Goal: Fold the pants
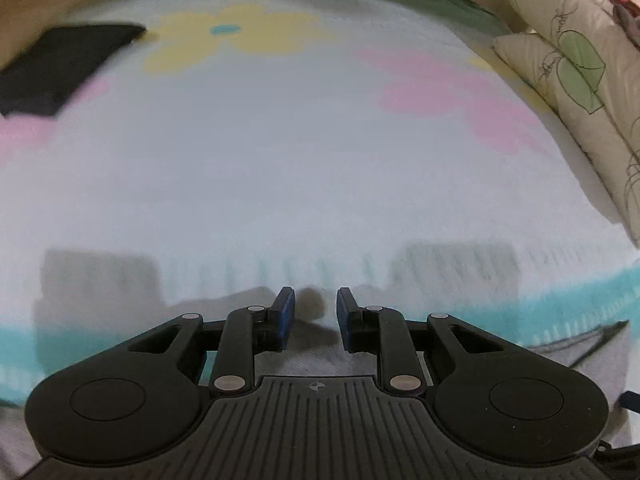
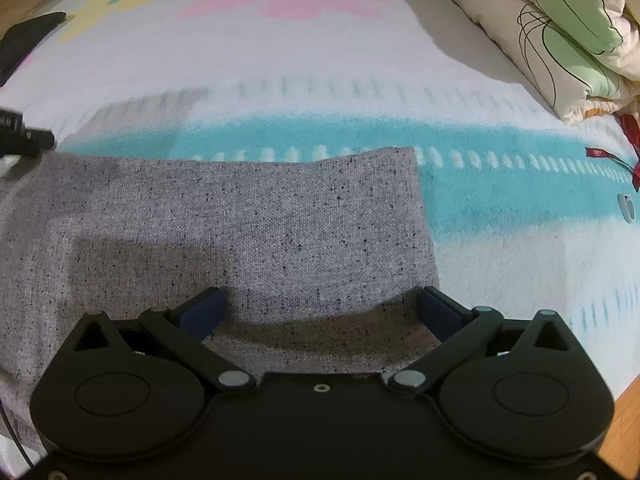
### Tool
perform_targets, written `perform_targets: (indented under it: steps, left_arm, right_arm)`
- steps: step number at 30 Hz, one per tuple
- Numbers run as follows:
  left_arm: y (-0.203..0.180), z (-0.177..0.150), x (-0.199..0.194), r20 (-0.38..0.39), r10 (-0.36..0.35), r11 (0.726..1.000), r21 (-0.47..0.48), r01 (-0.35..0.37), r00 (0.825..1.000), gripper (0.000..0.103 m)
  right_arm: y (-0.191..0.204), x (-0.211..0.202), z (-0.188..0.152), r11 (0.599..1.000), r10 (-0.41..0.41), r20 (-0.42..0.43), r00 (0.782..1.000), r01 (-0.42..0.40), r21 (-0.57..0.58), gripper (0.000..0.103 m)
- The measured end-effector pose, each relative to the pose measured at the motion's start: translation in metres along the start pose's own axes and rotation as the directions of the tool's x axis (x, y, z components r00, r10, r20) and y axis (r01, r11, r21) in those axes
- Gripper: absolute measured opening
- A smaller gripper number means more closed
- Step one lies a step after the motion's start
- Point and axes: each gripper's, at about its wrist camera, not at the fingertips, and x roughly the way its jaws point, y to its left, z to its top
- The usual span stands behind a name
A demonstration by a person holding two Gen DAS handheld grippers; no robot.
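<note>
The grey speckled pants (image 2: 248, 232) lie flat along the near edge of the bed blanket (image 2: 320, 60), over its teal stripe. The right gripper (image 2: 320, 308) is spread wide just above the cloth, gripping nothing. The left gripper (image 1: 316, 318) is parted narrowly with nothing visible between its pads. Risk: a shallow pinch could catch the blanket too. A quilt (image 2: 560, 32) occupies the right edge and a dark folded item (image 1: 60, 64) the far left corner; neither obstructs.

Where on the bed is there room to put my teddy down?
The bare blanket between the grey pants and the flower prints is free, bordered by the folded quilt on the right and a dark garment far left. The near edge is crowded by pants.
</note>
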Motion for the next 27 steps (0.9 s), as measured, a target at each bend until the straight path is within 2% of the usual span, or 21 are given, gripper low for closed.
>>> perform_targets:
  steps: [2,6,11,15,18,20,21,22,24,27]
  left_arm:
    - [0.003,-0.003,-0.012,0.019,0.014,1.0,0.002,-0.015,1.0,0.023]
    - [0.018,-0.026,-0.042,0.023,-0.007,0.999,-0.044,0.008,1.0,0.025]
    - [0.036,-0.093,-0.08,0.048,0.047,0.993,-0.11,-0.042,0.998,0.029]
    - [0.044,-0.159,-0.093,-0.002,0.079,0.988,-0.135,-0.078,0.997,0.032]
    - [0.039,-0.196,-0.109,0.088,0.107,0.99,-0.098,-0.098,0.99,0.034]
    - [0.033,-0.209,-0.116,0.114,0.13,0.99,-0.07,-0.123,0.985,0.037]
    - [0.03,-0.213,-0.118,0.119,0.136,0.99,-0.063,-0.129,0.984,0.043]
    - [0.027,-0.217,-0.119,0.125,0.133,0.99,-0.056,-0.127,0.983,0.051]
    - [0.025,-0.224,-0.122,0.141,0.118,0.993,-0.042,-0.113,0.983,0.057]
    - [0.026,-0.233,-0.133,0.18,0.093,0.994,-0.069,-0.081,0.979,0.058]
  right_arm:
    - [0.0,0.0,-0.001,1.0,0.0,0.001,1.0,0.0,-0.001,0.102]
    - [0.001,0.0,-0.001,1.0,0.0,0.003,1.0,0.0,-0.003,0.102]
    - [0.003,-0.002,-0.003,1.0,-0.007,0.011,1.0,0.007,-0.008,0.102]
    - [0.005,-0.003,-0.003,1.0,-0.016,0.011,1.0,0.016,-0.008,0.102]
    - [0.005,-0.003,-0.003,1.0,-0.023,0.01,1.0,0.023,-0.001,0.102]
    - [0.005,-0.003,-0.004,1.0,-0.027,0.012,1.0,0.027,0.002,0.102]
    - [0.006,-0.004,-0.004,1.0,-0.03,0.015,0.999,0.03,0.005,0.102]
    - [0.005,-0.004,-0.005,0.999,-0.032,0.018,0.999,0.032,0.007,0.102]
    - [0.005,-0.004,-0.006,0.999,-0.036,0.026,0.999,0.036,0.01,0.102]
    - [0.004,-0.005,-0.008,0.999,-0.034,0.037,0.999,0.034,0.007,0.102]
